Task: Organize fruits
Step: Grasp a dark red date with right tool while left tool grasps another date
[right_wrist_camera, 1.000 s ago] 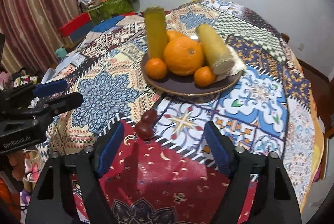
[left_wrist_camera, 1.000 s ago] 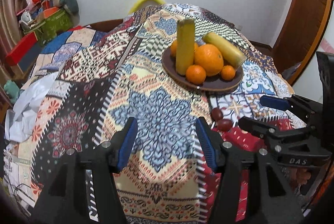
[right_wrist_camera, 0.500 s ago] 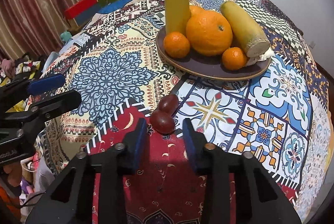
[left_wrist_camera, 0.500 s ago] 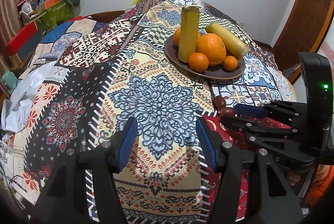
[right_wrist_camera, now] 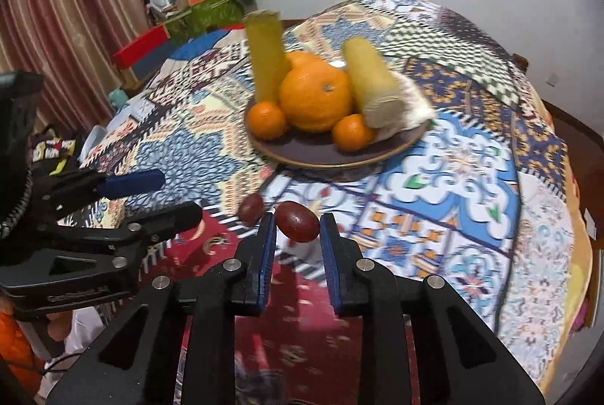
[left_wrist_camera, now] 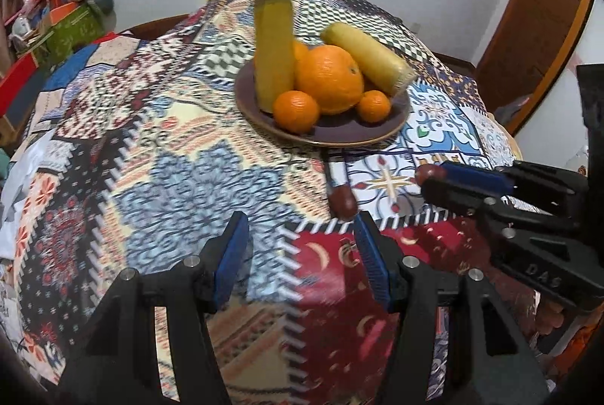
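The right gripper (right_wrist_camera: 296,229) has just been closing, and its blue fingers (right_wrist_camera: 266,254) now pinch a small dark red fruit (right_wrist_camera: 297,221) between their tips, lifted a little clear of the cloth. A second red fruit (right_wrist_camera: 252,207) of the same kind lies on the cloth just to the left of it, near the held one but apart from it.

The left gripper (left_wrist_camera: 300,254) hangs over the near part of the bench with its fingers (left_wrist_camera: 230,255) spread and nothing between them. In the left wrist view the loose red fruit (left_wrist_camera: 342,203) sits just beyond its right fingertip, not touching it.

Past both fruits stands a brown plate (right_wrist_camera: 321,157), its near rim close to them. On it are a big orange (right_wrist_camera: 315,99), two small oranges (right_wrist_camera: 266,119) at the front, one yellow cob standing upright (right_wrist_camera: 266,57) and another yellow cob lying tilted (right_wrist_camera: 373,84) toward the right rim.

The patchwork cloth (right_wrist_camera: 472,186) covers the whole bench. There is bare cloth to the left of the plate and to the right of it, out to where the cloth falls away at the right edge. The front edge drops off right under the two grippers. Behind the bench, against the wall at the left, sits a heap of boxes and bundles (right_wrist_camera: 196,4) beside a striped curtain (right_wrist_camera: 64,8).
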Motion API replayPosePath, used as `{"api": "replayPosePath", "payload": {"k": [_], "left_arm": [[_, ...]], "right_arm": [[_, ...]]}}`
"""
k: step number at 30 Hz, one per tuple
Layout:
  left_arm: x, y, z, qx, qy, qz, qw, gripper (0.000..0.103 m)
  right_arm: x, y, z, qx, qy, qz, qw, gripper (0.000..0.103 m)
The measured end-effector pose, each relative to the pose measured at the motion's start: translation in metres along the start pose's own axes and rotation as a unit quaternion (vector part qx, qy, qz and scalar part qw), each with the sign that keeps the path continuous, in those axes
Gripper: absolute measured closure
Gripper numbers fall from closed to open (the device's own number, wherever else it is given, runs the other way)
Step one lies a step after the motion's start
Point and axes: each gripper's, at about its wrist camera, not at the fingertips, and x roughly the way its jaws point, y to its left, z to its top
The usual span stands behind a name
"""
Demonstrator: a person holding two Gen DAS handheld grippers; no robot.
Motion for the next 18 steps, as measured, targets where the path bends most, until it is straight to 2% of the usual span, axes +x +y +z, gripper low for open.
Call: {"api": "replayPosePath", "payload": {"k": [9,14,16,18], "left_arm": [[0.031,-0.019,0.007,0.013,0.026,-0.012,0.9995,0.055],[0.043,-0.019,0.009,0.005,0.031,-0.012,0.9994,0.07],[0.044,-0.019,0.01,0.003,0.032,-0.021,0.9993,0.083],[0.043,-0.021,0.009,0.007,0.029,-0.027,0.9992,0.086]], "right_arm": [[-0.006,-0.025,-0.003,0.017,-0.007,-0.01,1.0,0.081],[-0.006,-0.03,-0.002,0.018,-0.008,-0.006,1.0,0.081],[-0.005,-0.03,-0.002,0.017,-0.008,-0.005,1.0,0.081],[-0.004,-0.031,-0.001,0.017,-0.008,-0.004,1.0,0.081]]}}
